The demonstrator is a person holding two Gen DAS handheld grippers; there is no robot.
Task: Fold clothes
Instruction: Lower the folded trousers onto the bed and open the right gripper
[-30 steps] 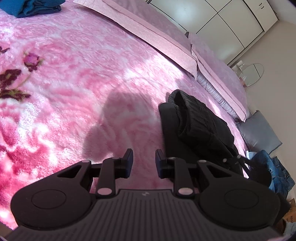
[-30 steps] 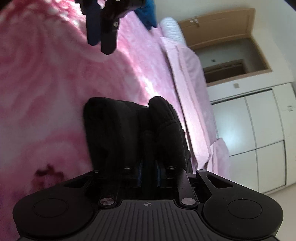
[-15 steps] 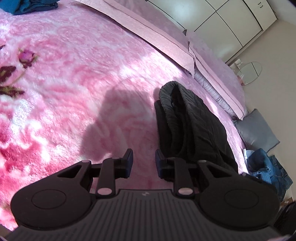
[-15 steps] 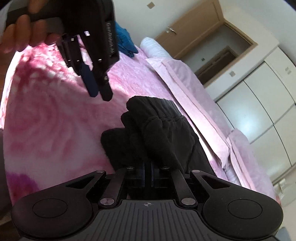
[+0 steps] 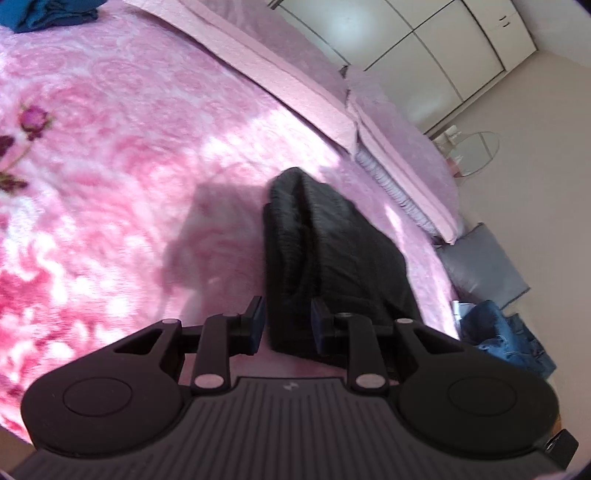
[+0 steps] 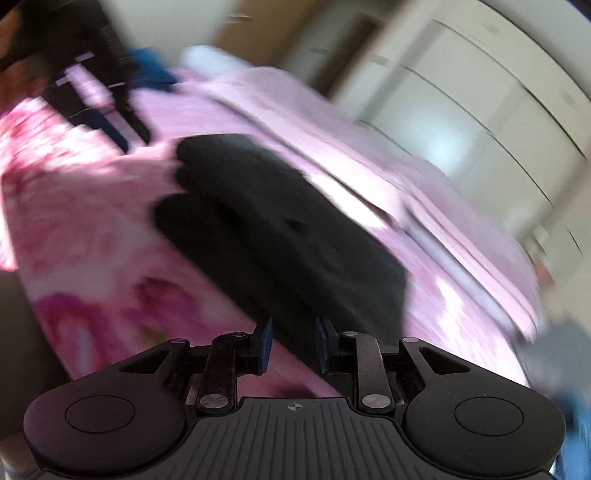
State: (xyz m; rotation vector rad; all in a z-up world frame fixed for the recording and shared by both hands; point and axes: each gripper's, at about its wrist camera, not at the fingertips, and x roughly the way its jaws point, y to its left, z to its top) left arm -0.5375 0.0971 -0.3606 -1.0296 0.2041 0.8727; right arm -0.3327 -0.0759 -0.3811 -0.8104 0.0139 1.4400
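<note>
Black knitted fabric, a folded garment [image 5: 332, 254], lies on the pink floral blanket [image 5: 110, 166] that covers the bed, and everything else sits around it. Its folded edge stands up as a ridge at the far end.

The left gripper [image 5: 286, 321] hangs low at the garment's near end. Its 2 fingers are parted and opening slightly, with the garment's near edge seen between them, though the pads do not appear to press on it.

The right gripper [image 6: 291, 345] is at another side of the garment; that view is smeared by motion. Its jaws are opening, the blue pads apart, and the garment's edge shows between them without being pinched.

Beyond the garment lie pink pillows [image 5: 399, 147], with white wardrobe doors [image 5: 424, 33] behind them. A teal cloth [image 5: 44, 14] lies at the blanket's far corner. Right of the garment, off the bed, are a grey cushion [image 5: 480, 266] and blue jeans [image 5: 498, 332].
</note>
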